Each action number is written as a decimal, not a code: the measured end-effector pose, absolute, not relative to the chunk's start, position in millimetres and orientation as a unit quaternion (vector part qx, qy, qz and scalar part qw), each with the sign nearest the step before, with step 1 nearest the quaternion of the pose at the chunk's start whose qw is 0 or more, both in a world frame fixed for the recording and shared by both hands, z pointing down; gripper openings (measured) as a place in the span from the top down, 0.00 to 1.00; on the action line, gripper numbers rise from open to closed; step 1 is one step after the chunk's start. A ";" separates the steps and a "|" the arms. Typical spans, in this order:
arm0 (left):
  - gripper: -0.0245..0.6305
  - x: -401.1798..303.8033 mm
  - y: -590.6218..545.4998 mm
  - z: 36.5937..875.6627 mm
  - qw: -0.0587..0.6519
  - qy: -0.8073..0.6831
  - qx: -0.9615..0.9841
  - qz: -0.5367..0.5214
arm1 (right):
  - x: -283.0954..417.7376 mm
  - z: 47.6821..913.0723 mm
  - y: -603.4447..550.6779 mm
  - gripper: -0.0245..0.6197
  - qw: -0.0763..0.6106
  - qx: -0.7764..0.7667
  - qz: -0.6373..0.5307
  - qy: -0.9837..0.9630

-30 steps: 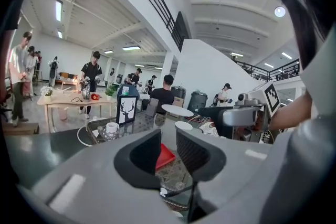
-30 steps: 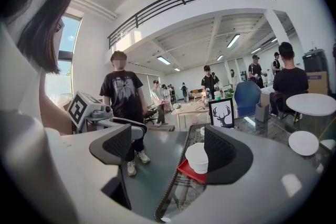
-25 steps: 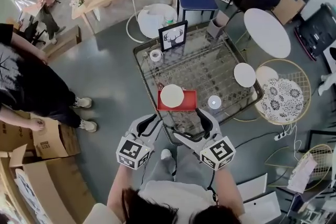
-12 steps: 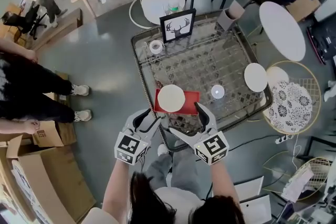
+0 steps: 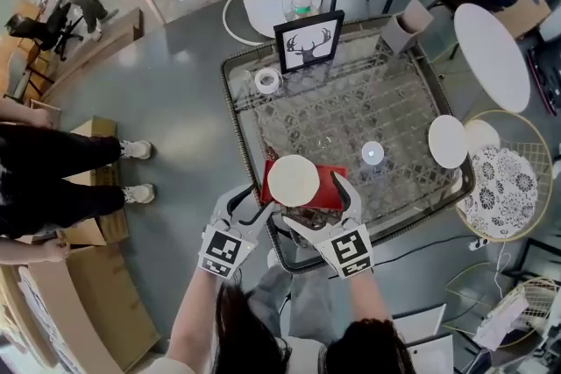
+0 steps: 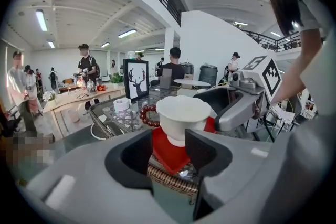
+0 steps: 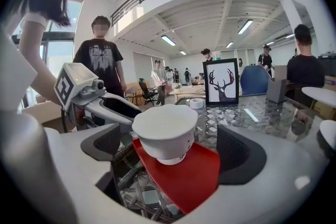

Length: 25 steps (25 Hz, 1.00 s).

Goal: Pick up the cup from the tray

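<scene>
White ceramic cup sits on flat red tray; left hand-held gripper and right hand-held gripper both spread, empty.

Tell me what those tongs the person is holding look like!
Both the left tongs and the right tongs are light grey plastic, chunky and rounded, and black on the inside. Each carries a cube covered with black-and-white square markers. The person wears a white top with short sleeves. No cables show.

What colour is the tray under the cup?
Red; the tray shows best in the right gripper view.
</scene>
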<state>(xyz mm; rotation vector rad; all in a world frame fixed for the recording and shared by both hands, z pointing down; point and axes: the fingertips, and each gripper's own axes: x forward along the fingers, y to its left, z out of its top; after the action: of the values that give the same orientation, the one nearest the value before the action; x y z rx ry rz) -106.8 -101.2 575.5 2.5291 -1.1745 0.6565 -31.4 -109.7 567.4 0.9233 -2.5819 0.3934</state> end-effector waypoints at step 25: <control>0.69 -76.9 -118.8 589.2 0.066 -0.201 0.943 0.257 | -53.3 579.2 -132.9 0.17 0.210 0.198 0.070 -0.955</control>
<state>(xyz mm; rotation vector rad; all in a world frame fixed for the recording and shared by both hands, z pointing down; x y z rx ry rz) -76.9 -118.8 589.2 2.8439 -0.6068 0.7757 -53.3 -132.9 579.2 0.5497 -2.6547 0.1933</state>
